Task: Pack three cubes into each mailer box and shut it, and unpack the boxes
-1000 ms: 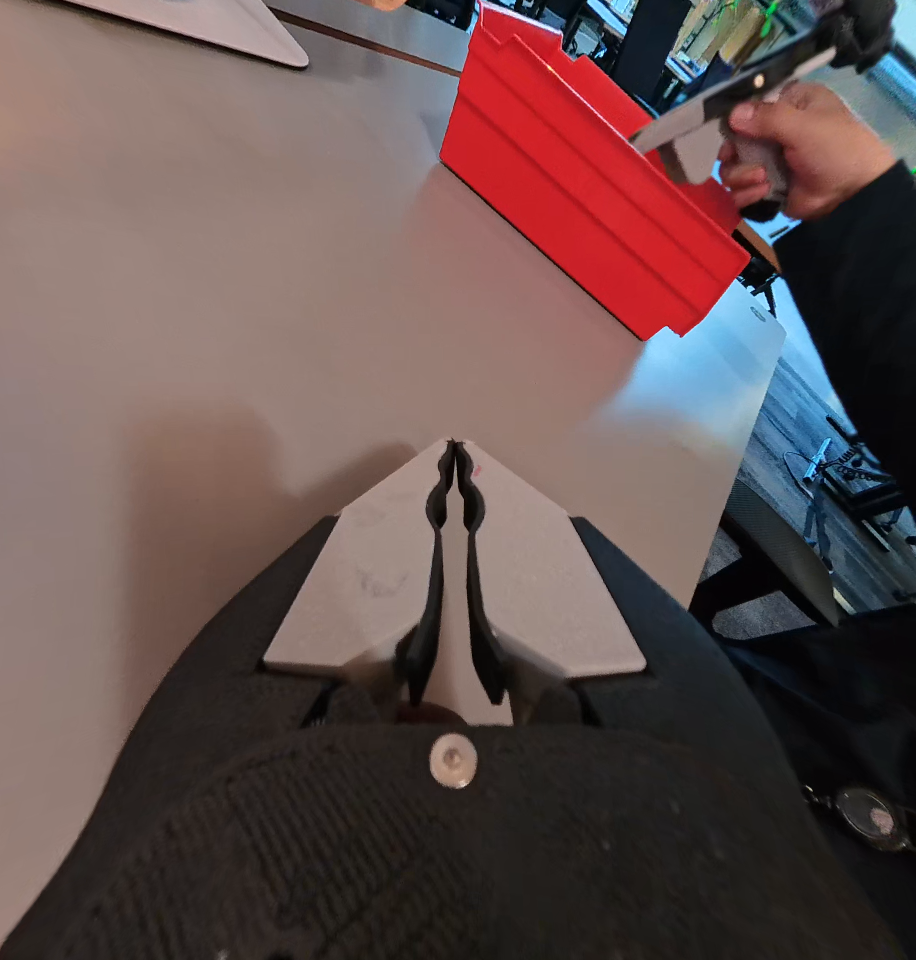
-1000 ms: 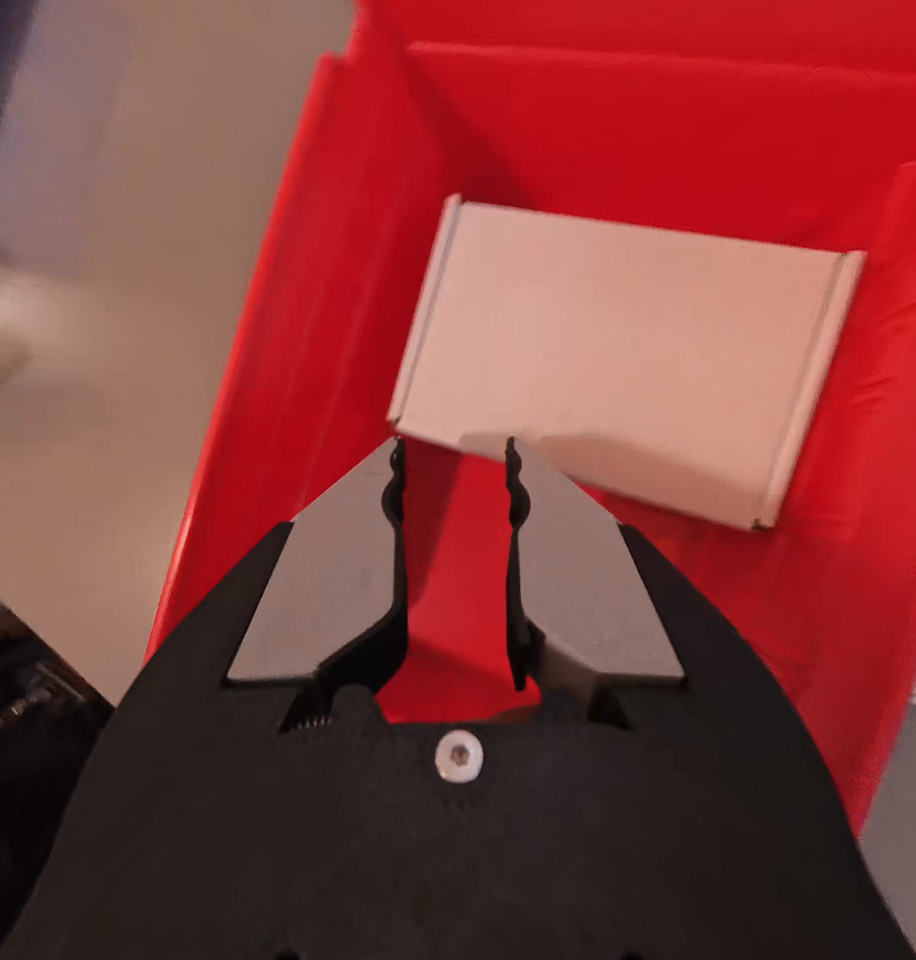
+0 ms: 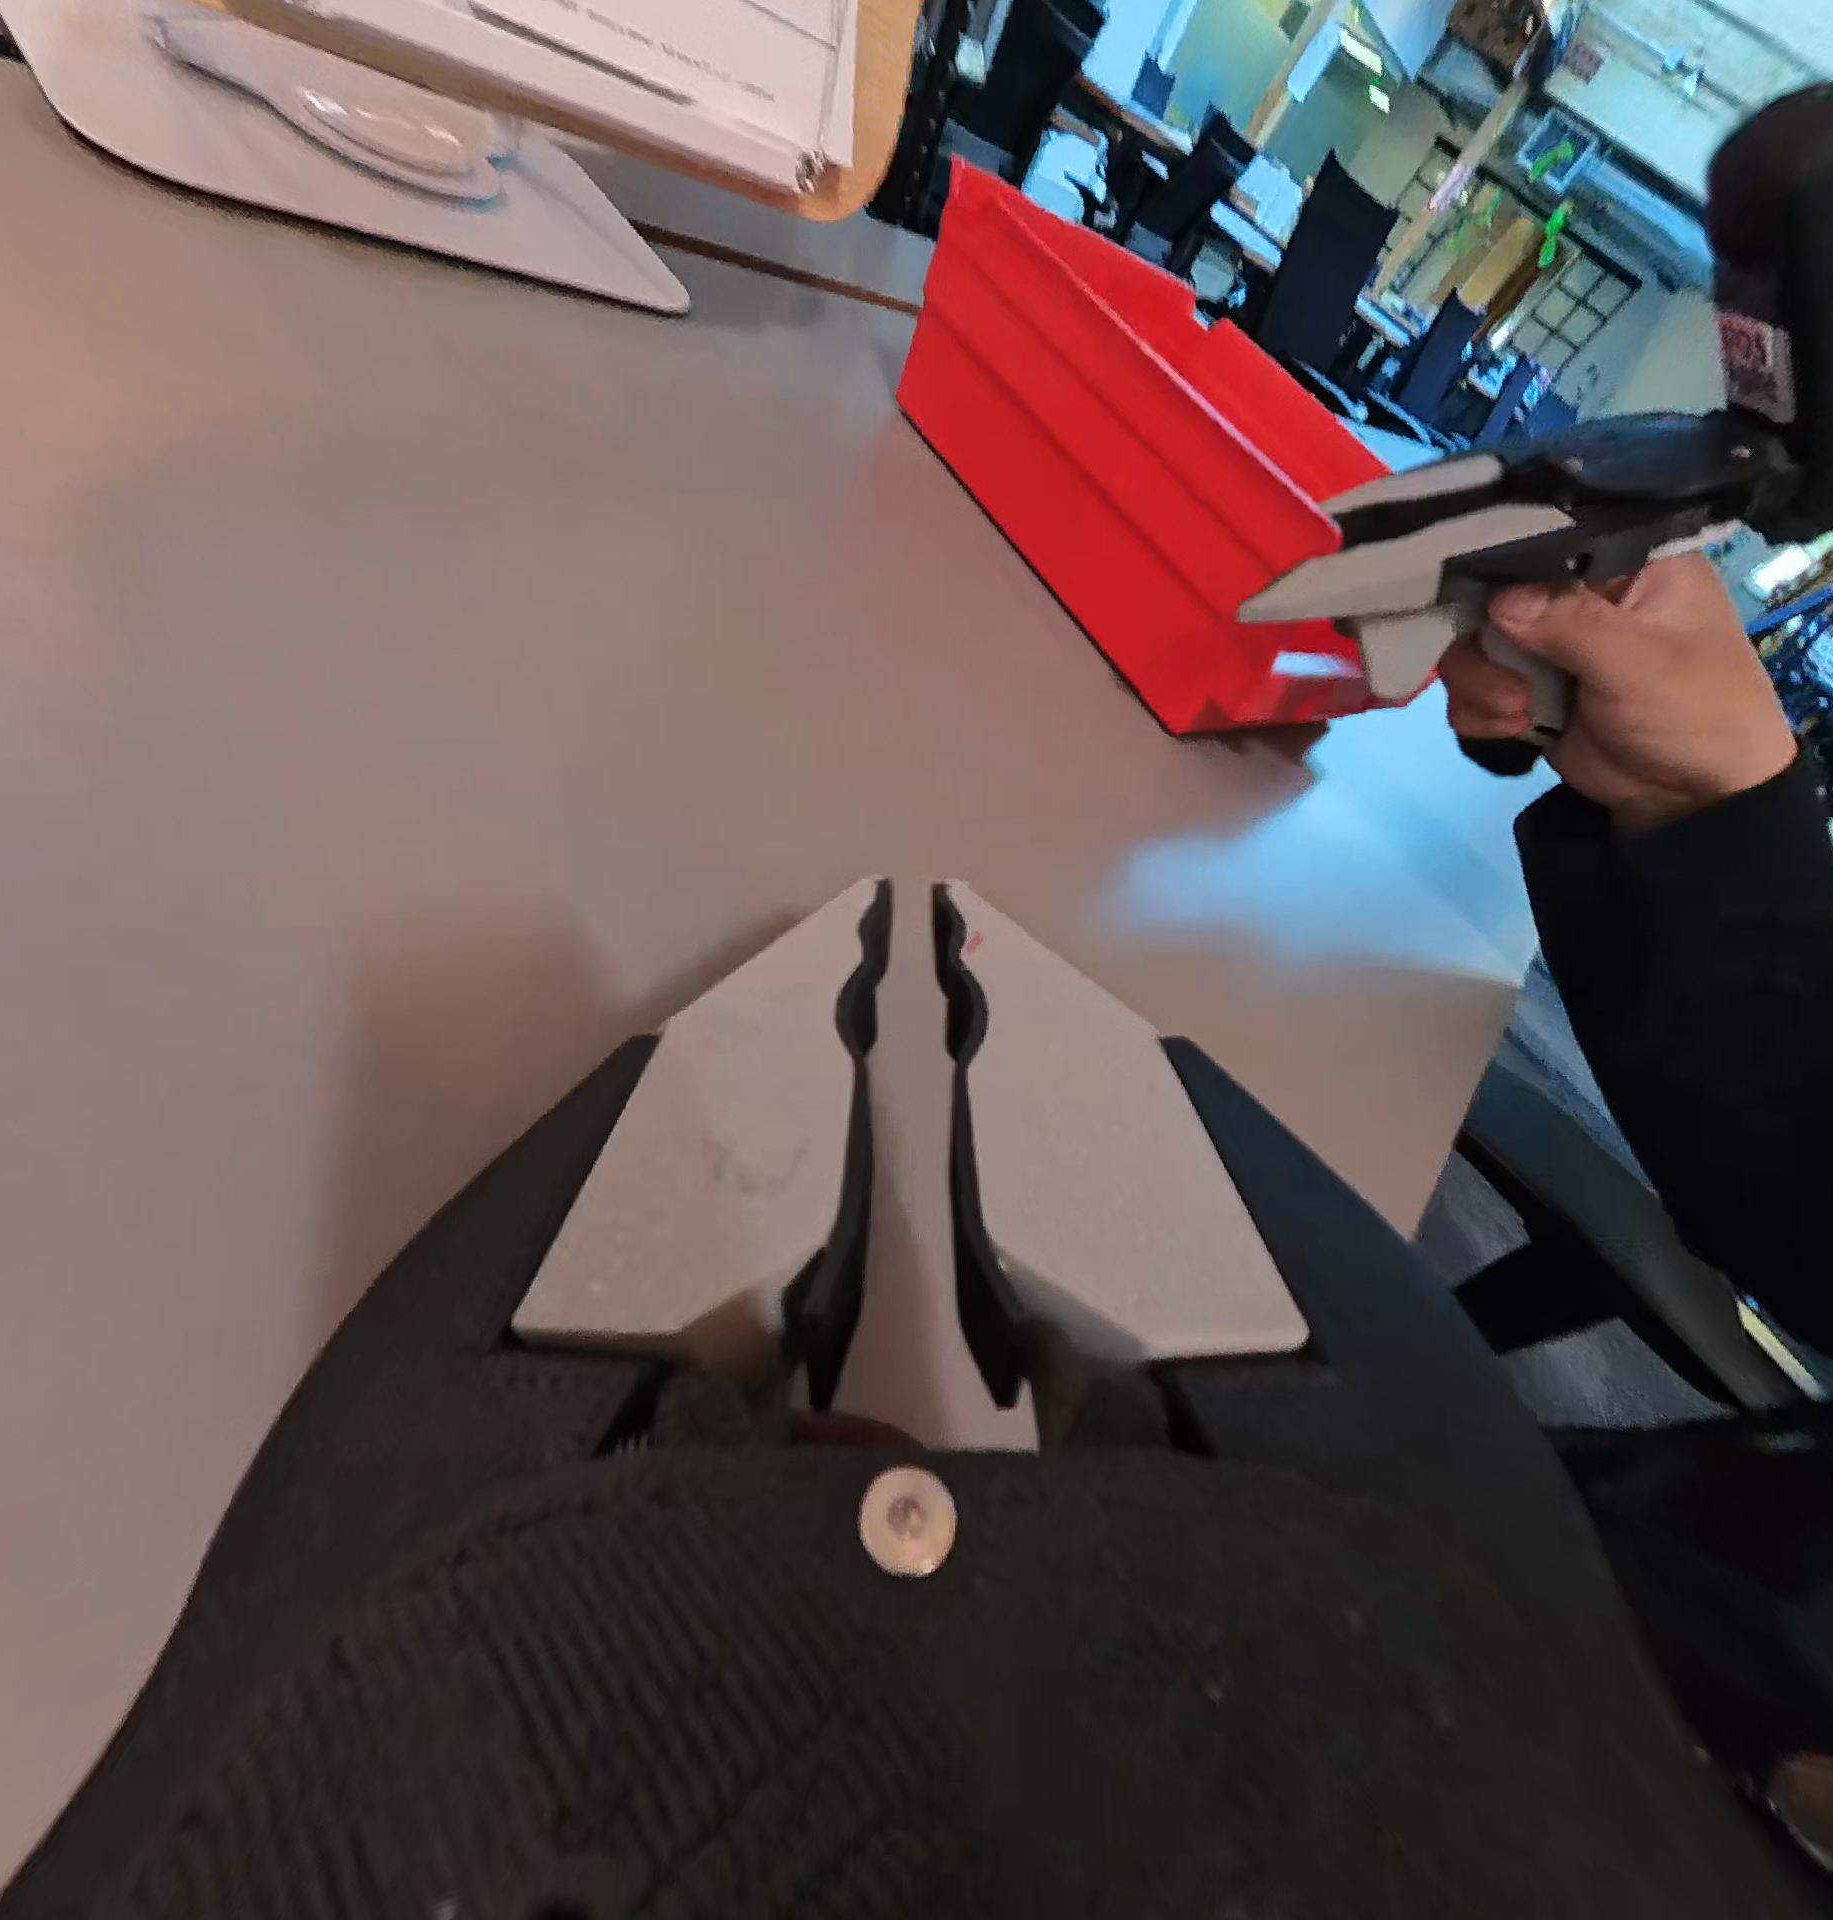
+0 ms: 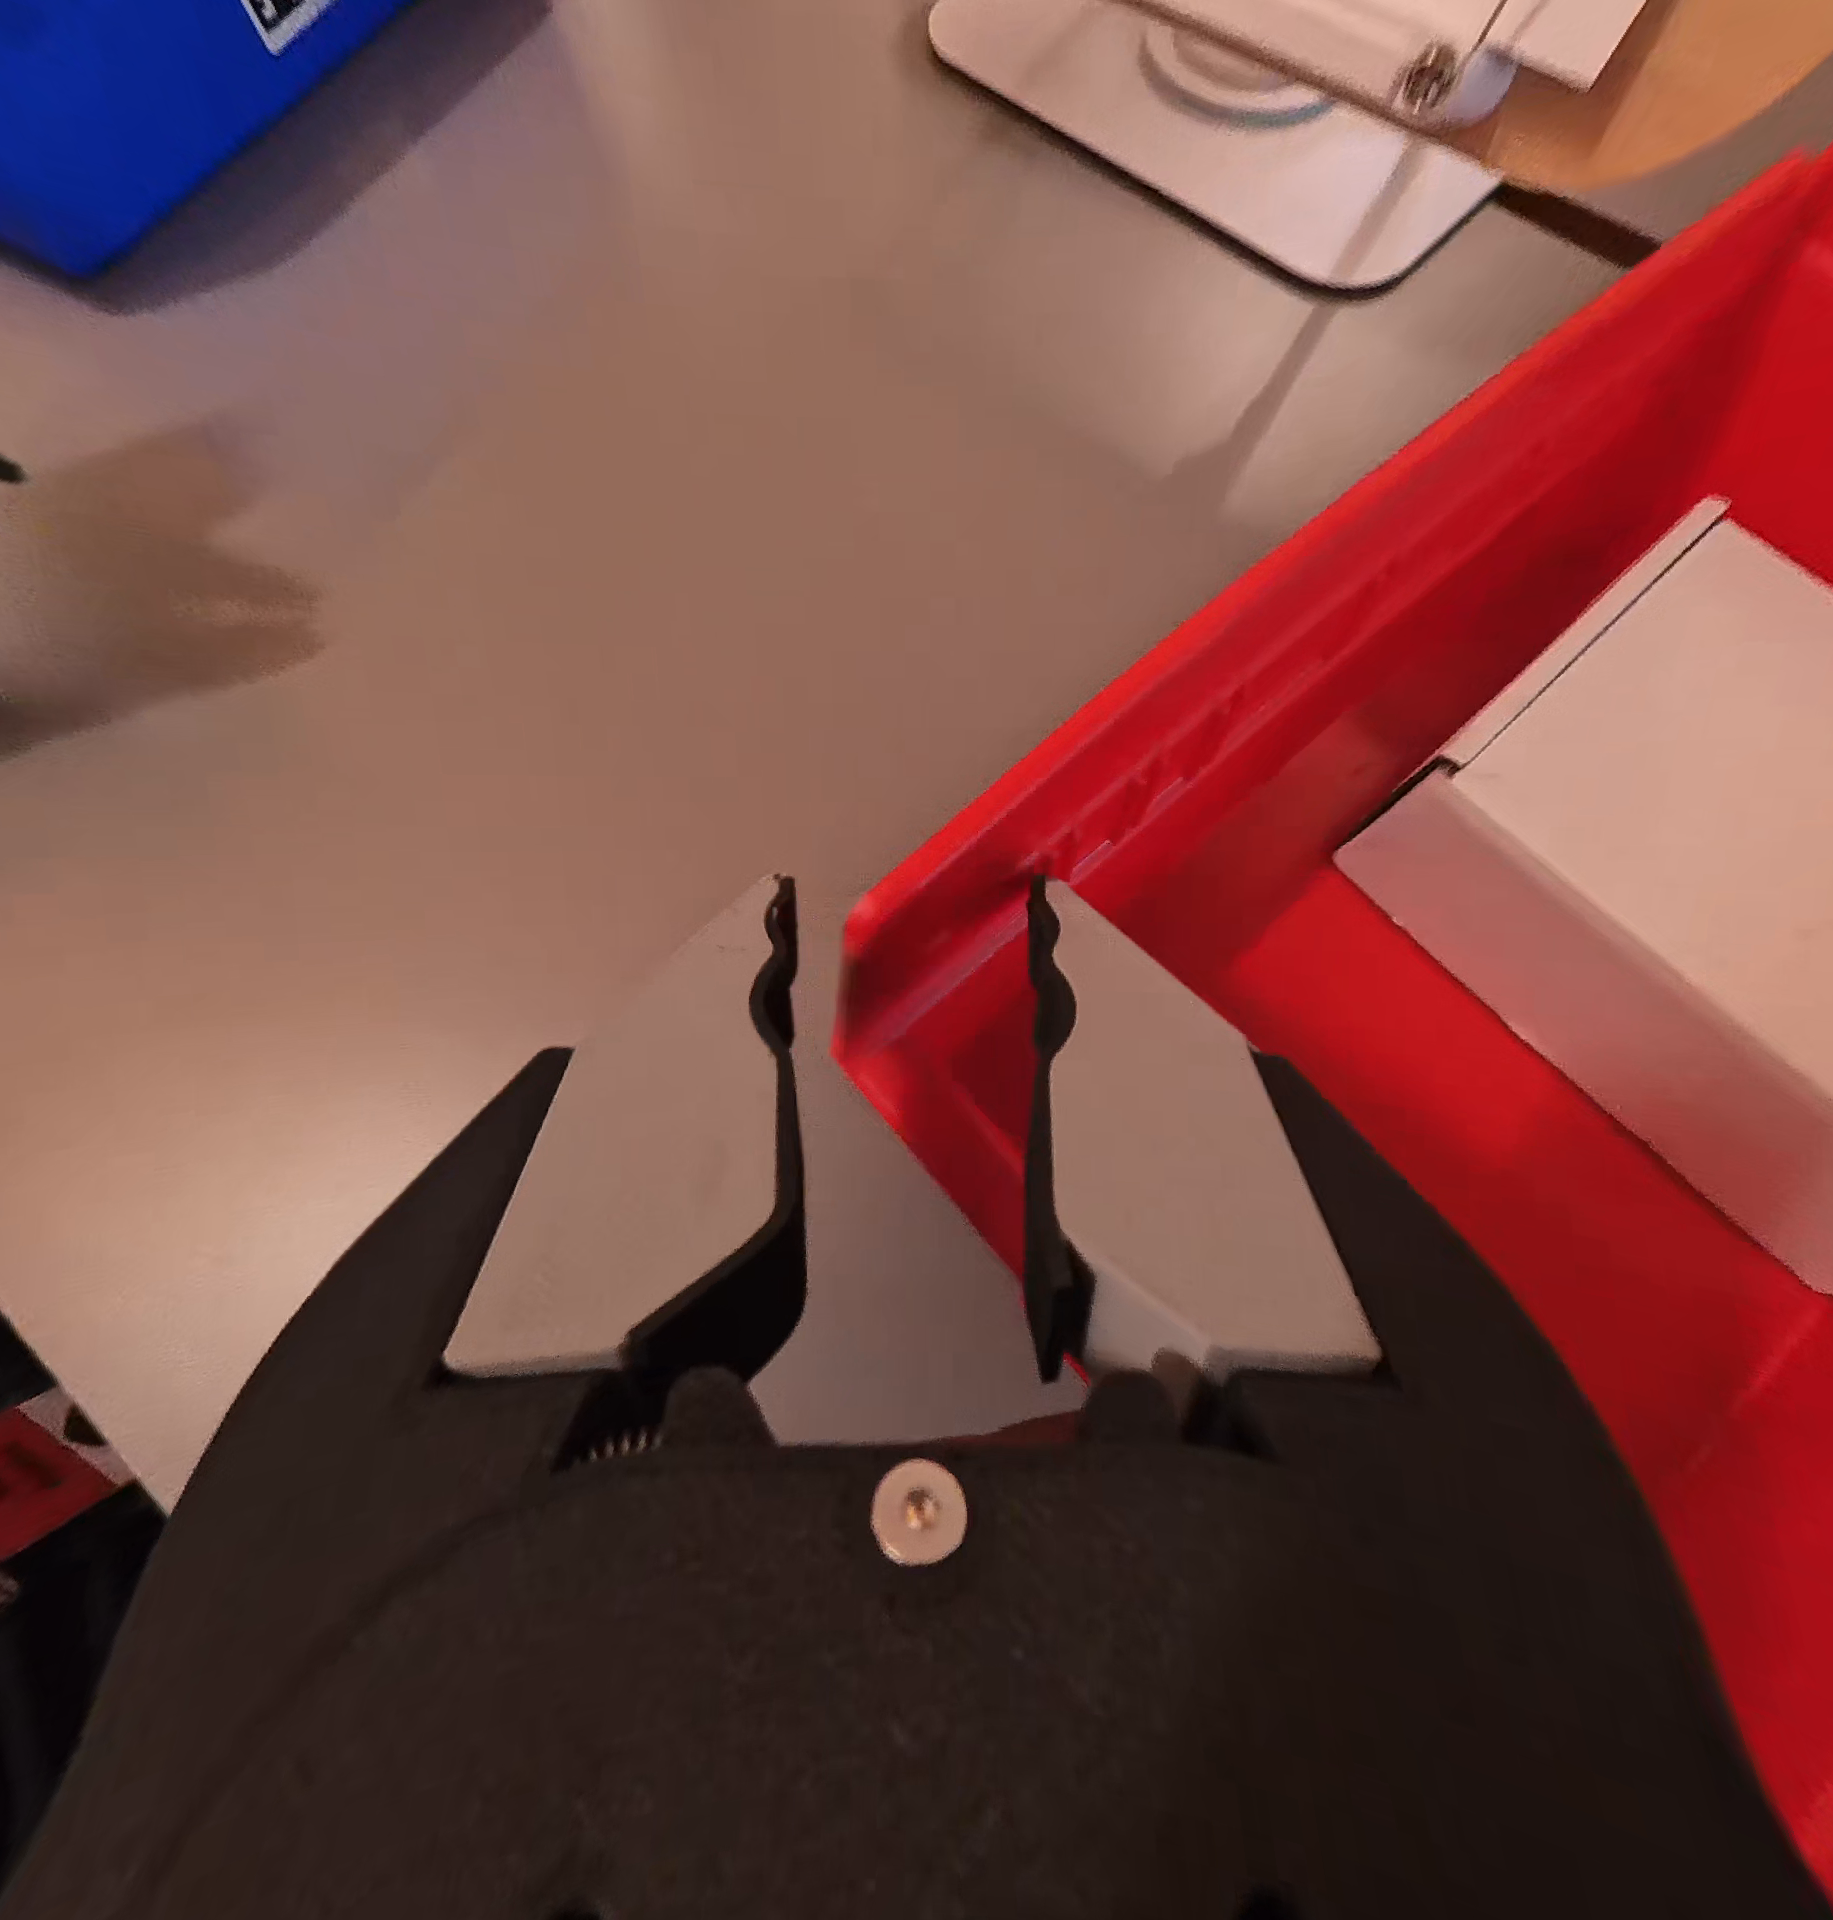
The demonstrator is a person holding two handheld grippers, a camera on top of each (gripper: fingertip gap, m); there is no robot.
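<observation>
Since a second ago our right tongs have pulled back from the white box in the red bin, apart and empty over its corner, while our left tongs have parted slightly over the bare worktop, so unpacking seems unstarted.

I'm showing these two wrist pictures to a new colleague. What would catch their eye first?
The bright red bin on the grey table, with a closed white mailer box lying inside it. Next, the right gripper, its fingers open astride the bin's near corner. The left gripper, barely parted, hangs empty above bare table.
</observation>
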